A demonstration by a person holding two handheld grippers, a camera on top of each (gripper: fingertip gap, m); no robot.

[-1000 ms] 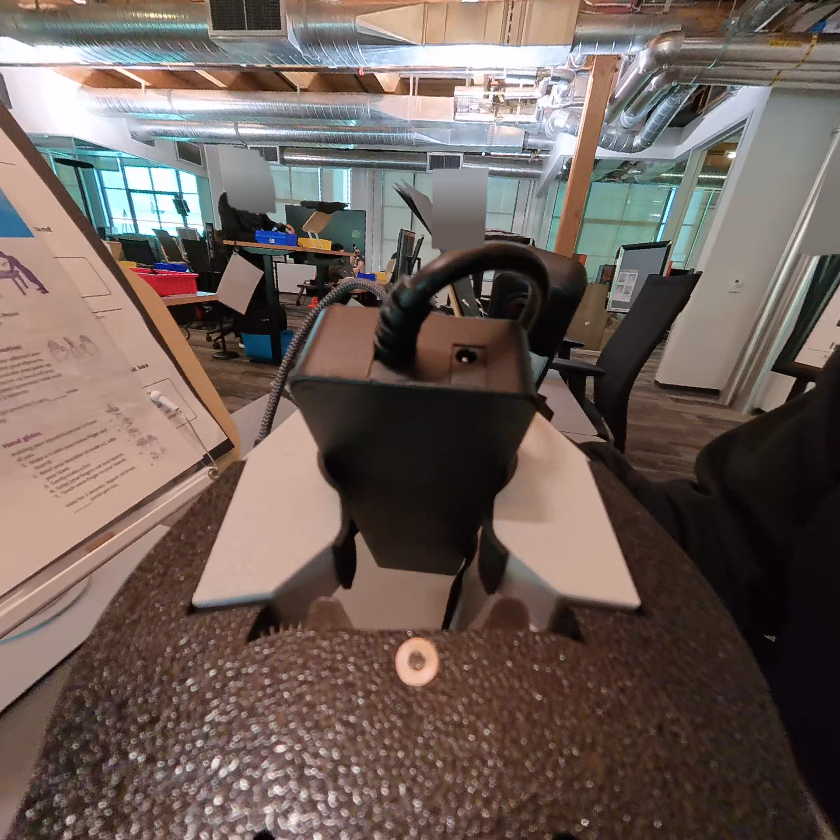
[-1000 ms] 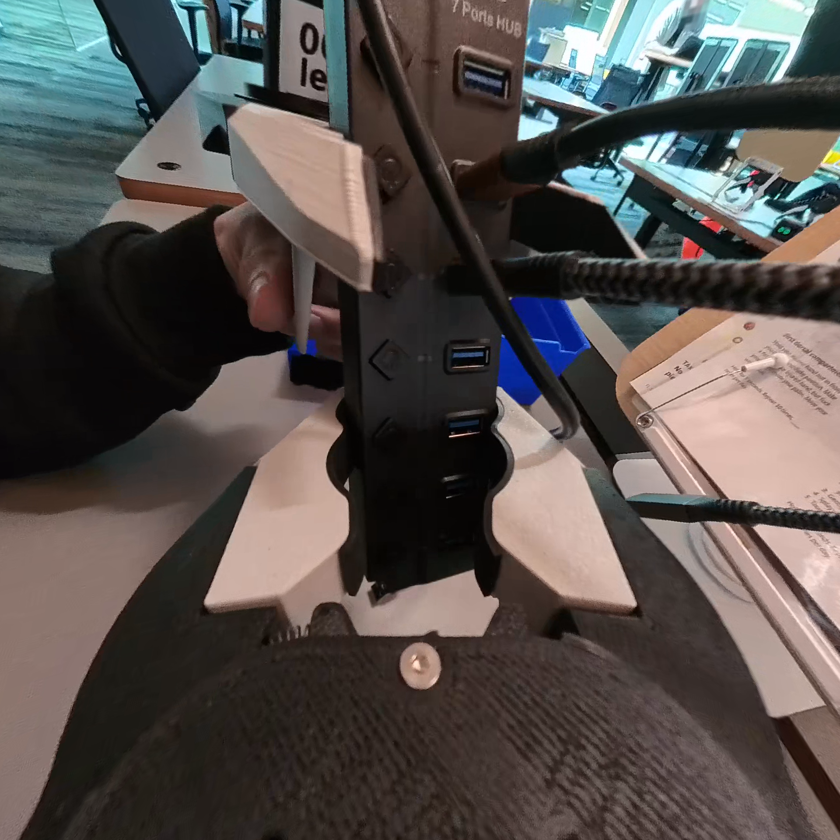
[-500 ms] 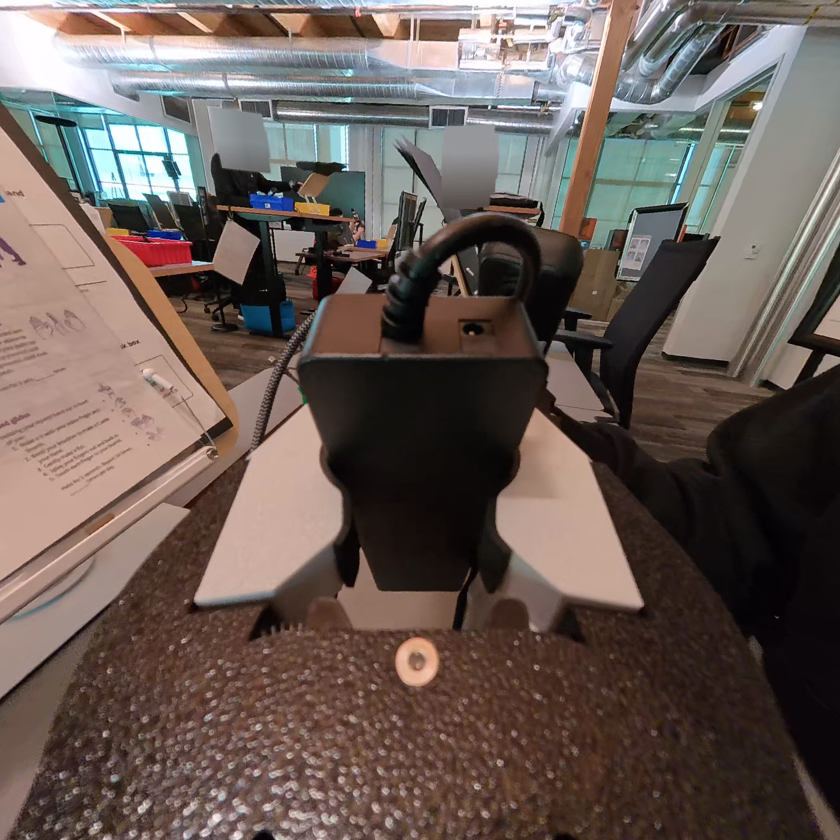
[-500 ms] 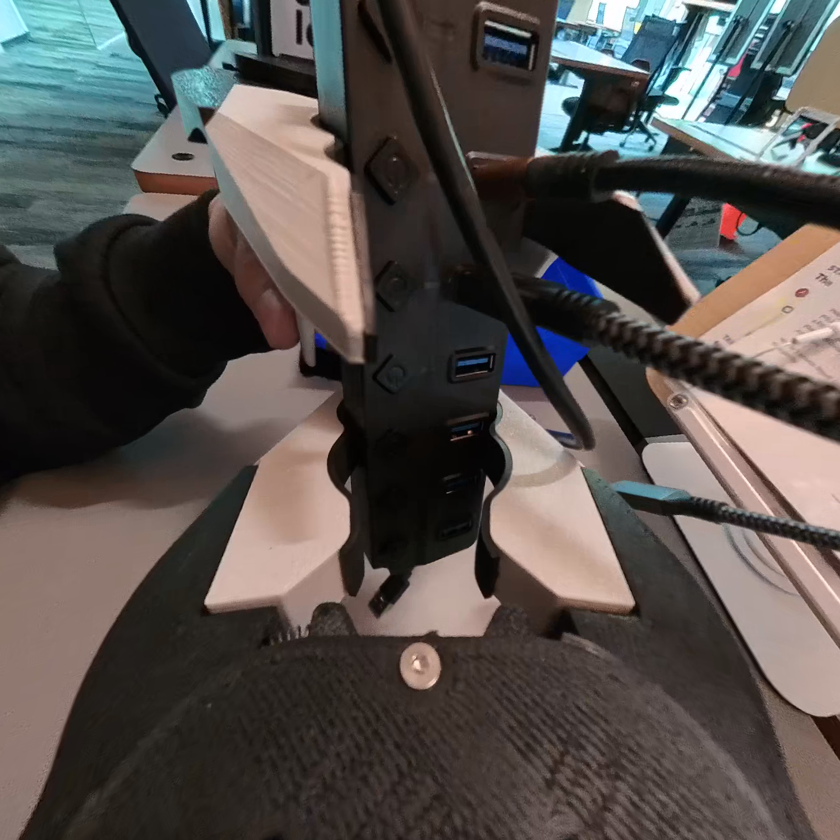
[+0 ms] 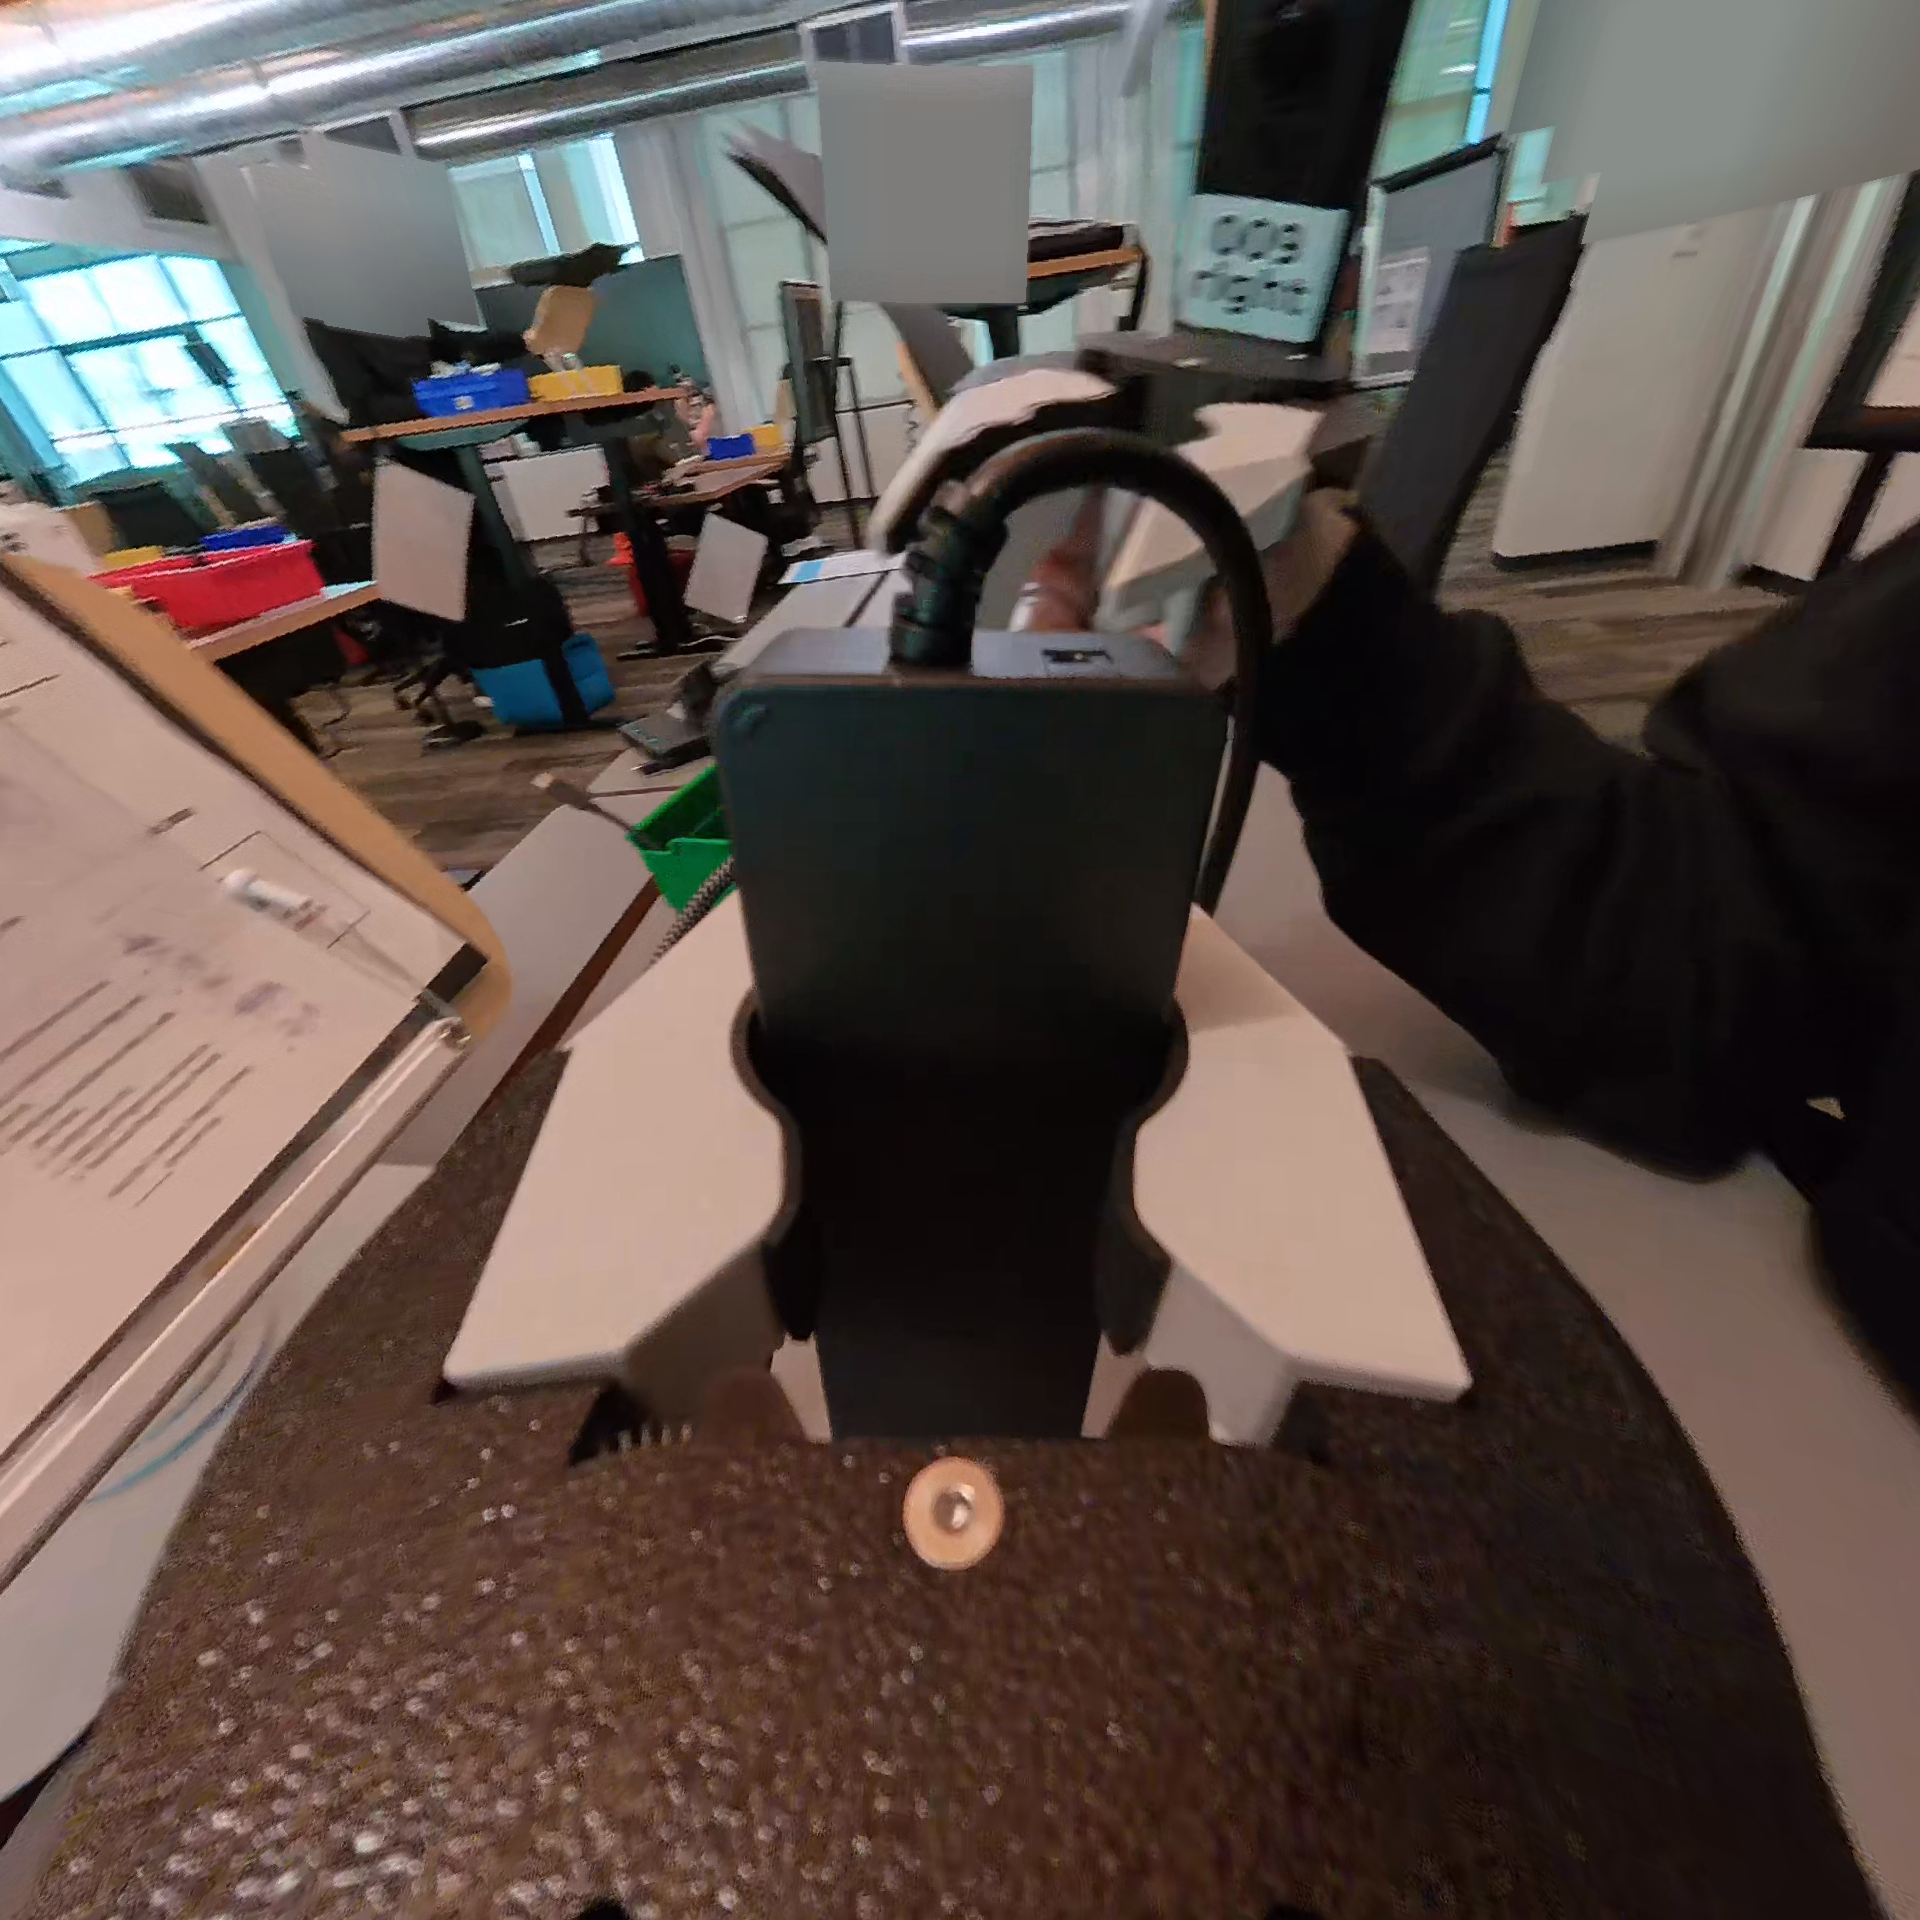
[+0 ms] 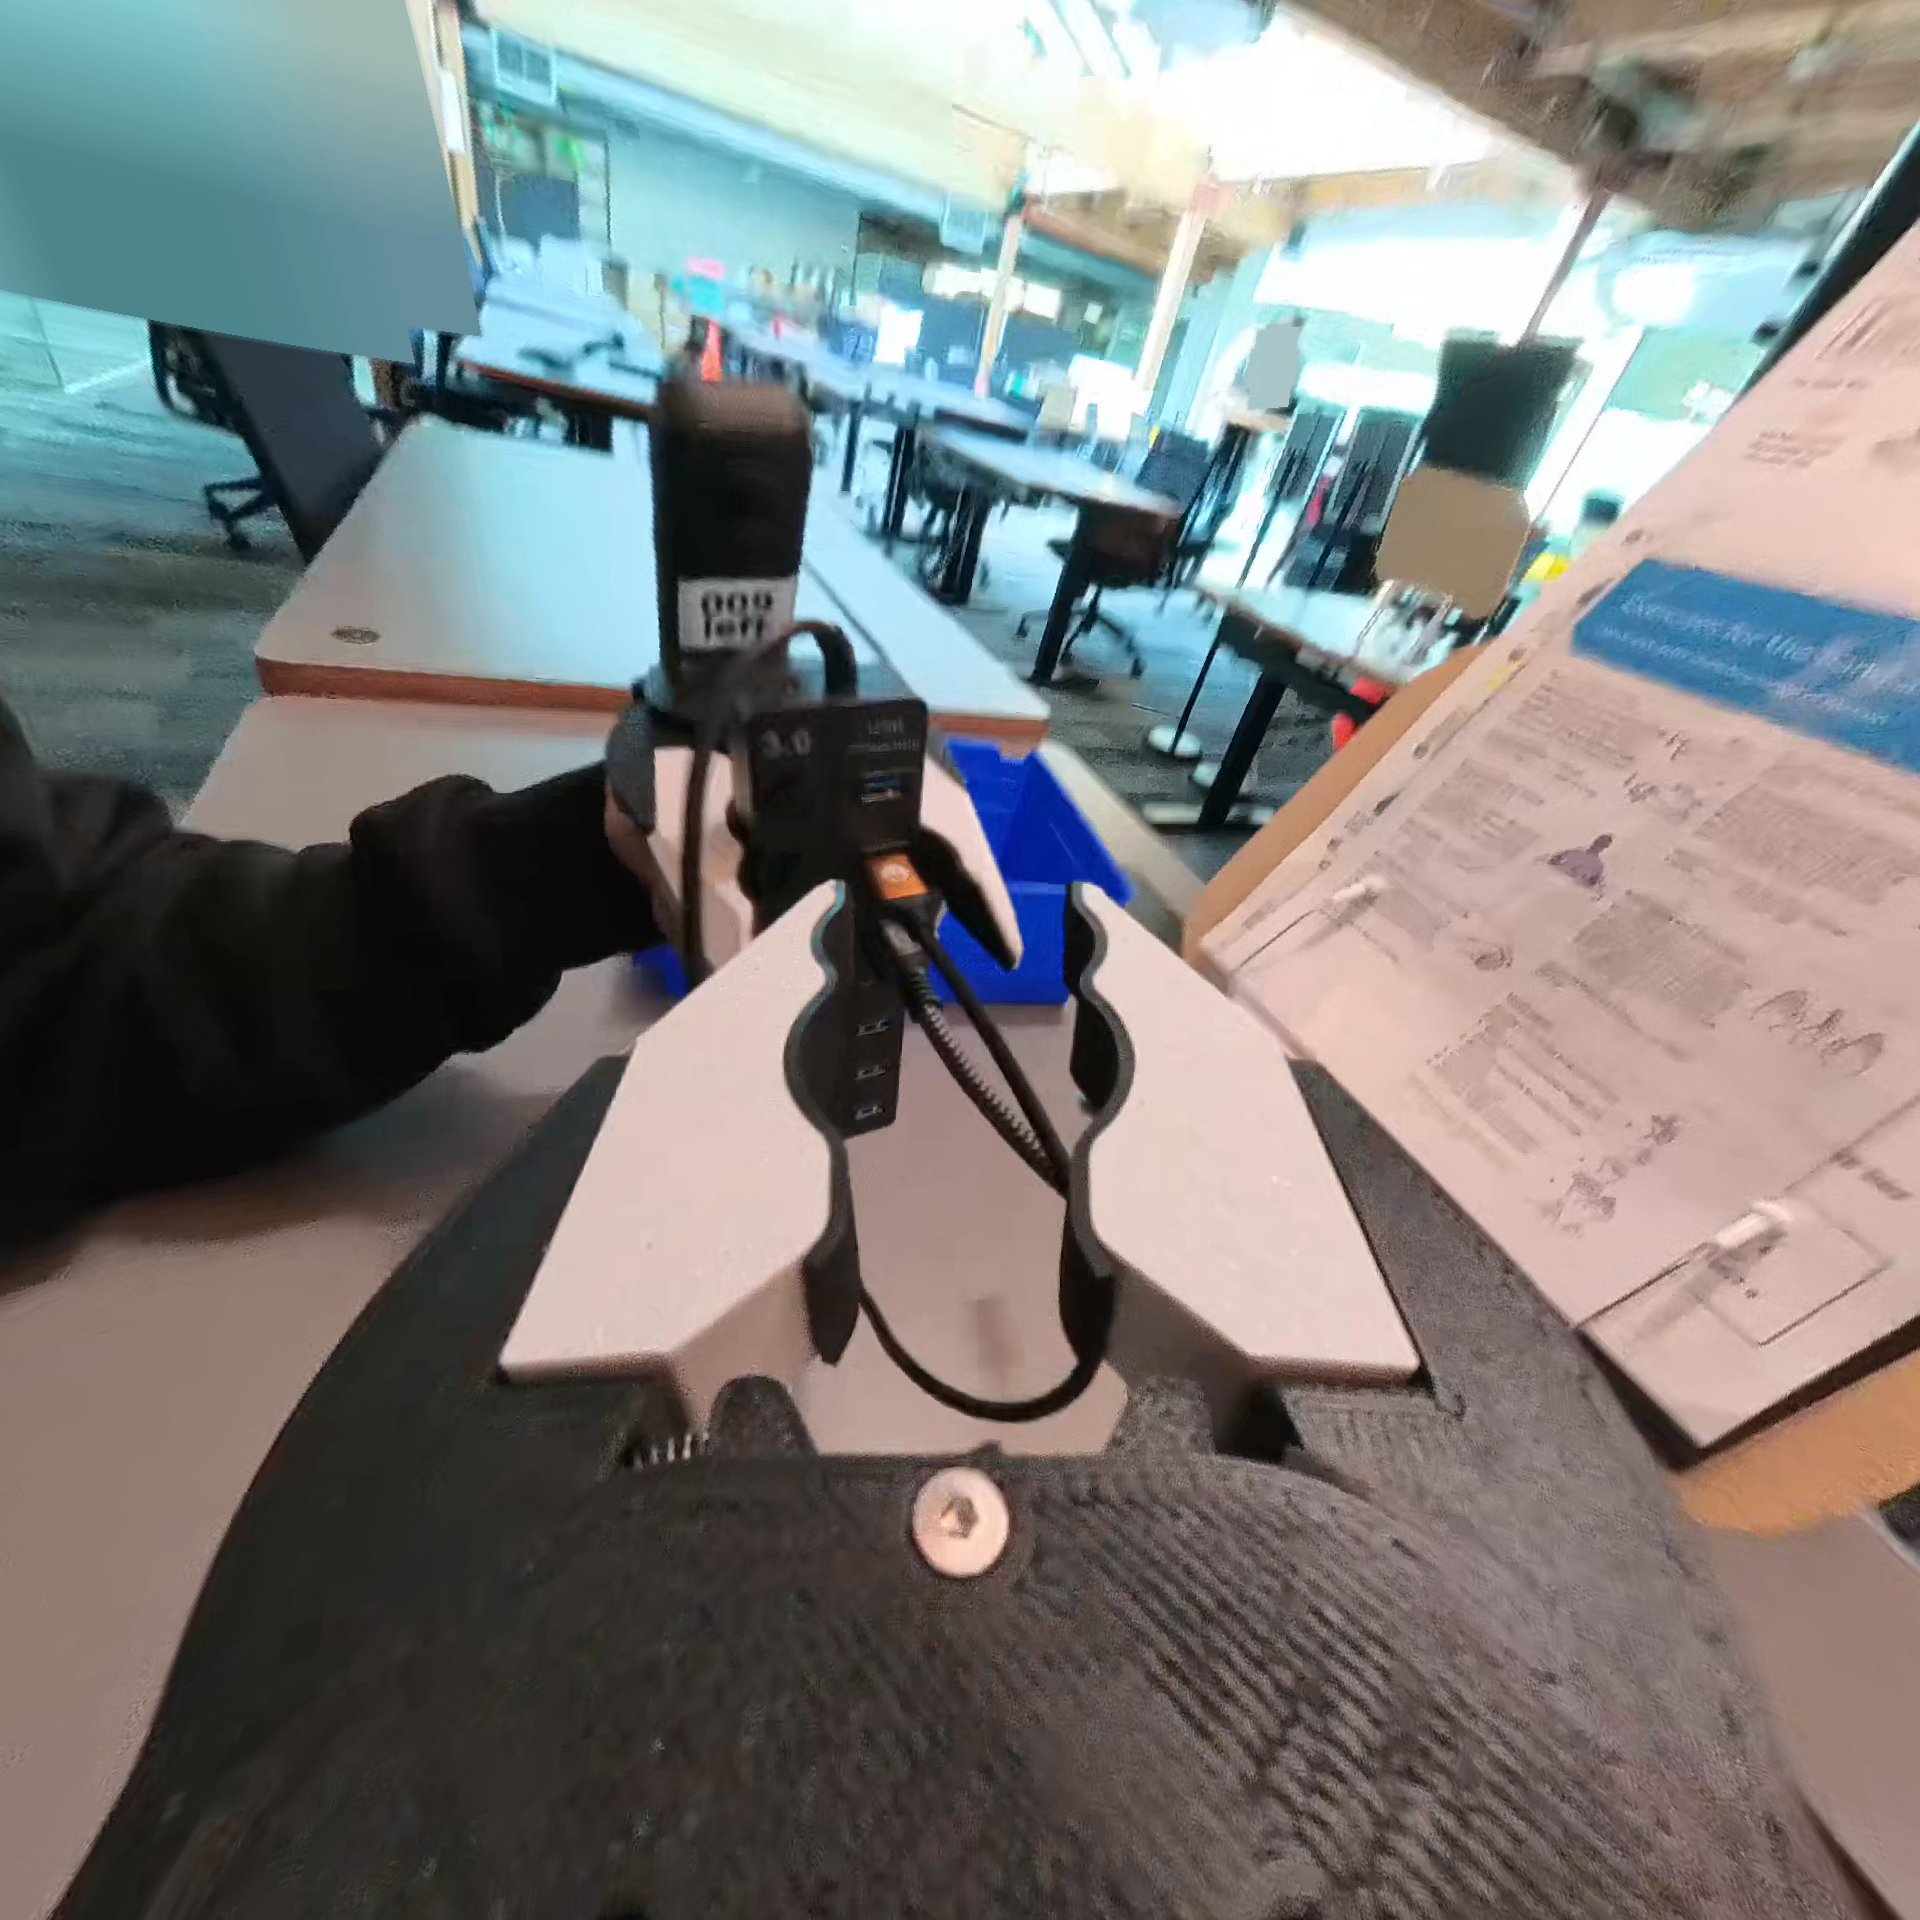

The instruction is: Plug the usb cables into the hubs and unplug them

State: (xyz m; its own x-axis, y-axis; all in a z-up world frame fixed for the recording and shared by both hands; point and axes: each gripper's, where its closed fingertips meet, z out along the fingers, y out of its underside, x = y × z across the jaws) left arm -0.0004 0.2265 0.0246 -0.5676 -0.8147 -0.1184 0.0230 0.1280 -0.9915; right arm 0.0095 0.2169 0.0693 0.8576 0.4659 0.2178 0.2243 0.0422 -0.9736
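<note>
The left gripper (image 5: 961, 1195) has its jaws clamped on the black USB hub (image 5: 966, 883), held upright above the desk (image 6: 135, 1382) – two cables (image 6: 977, 1049) plugged in; the right gripper (image 6: 956, 1091), jaws apart, stands just before it

Both grippers share one build: left gripper (image 5: 961, 1091) and right gripper (image 6: 951, 1091) each have two pale grey angular fingers (image 5: 623, 1195) with black scalloped inner pads (image 6: 821, 1101), a rough black textured body, and one silver screw (image 5: 953, 1509) at centre. Each carries a white label. The person wears a black long sleeve (image 6: 260, 966).
</note>
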